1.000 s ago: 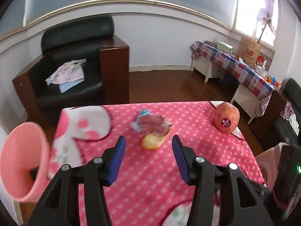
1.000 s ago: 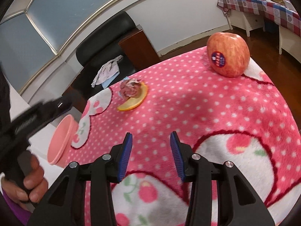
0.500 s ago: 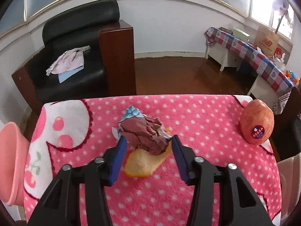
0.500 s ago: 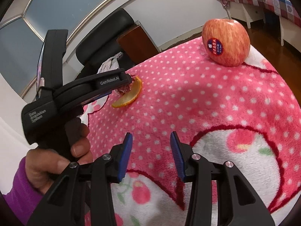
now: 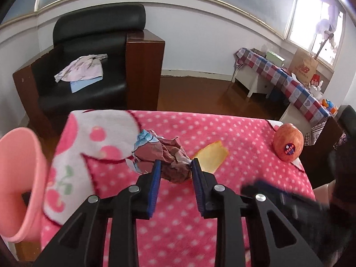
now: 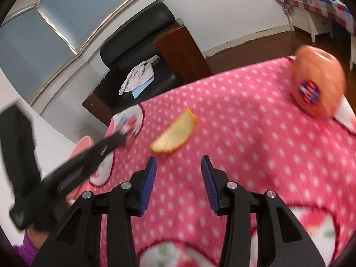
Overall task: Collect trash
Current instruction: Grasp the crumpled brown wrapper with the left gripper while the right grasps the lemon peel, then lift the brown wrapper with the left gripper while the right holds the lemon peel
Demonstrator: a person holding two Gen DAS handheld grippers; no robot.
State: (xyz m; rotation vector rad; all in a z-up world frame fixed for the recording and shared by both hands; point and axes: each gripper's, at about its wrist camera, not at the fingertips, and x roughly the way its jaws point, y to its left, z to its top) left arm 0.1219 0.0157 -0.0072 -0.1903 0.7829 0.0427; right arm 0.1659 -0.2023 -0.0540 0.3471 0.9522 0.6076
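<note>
A crumpled reddish-brown paper wad (image 5: 166, 155) with a blue-and-white scrap sits between the blue pads of my left gripper (image 5: 174, 166), whose jaws are closing and pressing on its sides. The wad is just left of a yellow fruit peel (image 5: 211, 158) on the pink dotted blanket (image 5: 233, 133). In the right wrist view the peel (image 6: 175, 135) lies just beyond my right gripper (image 6: 178, 166), which is open with nothing between its fingers. The left gripper shows there as a blurred black shape (image 6: 89, 160) at the left.
A pink bin (image 5: 20, 178) stands off the table's left edge. A red apple (image 5: 288, 145) with a sticker rests near the far right corner. A black armchair (image 5: 89, 66) with clothes is behind the table. A checkered side table (image 5: 289, 82) lines the right wall.
The left jaws narrowed onto the paper wad and carried it left, off the peel. The right gripper moved closer to the peel, still equally open.
</note>
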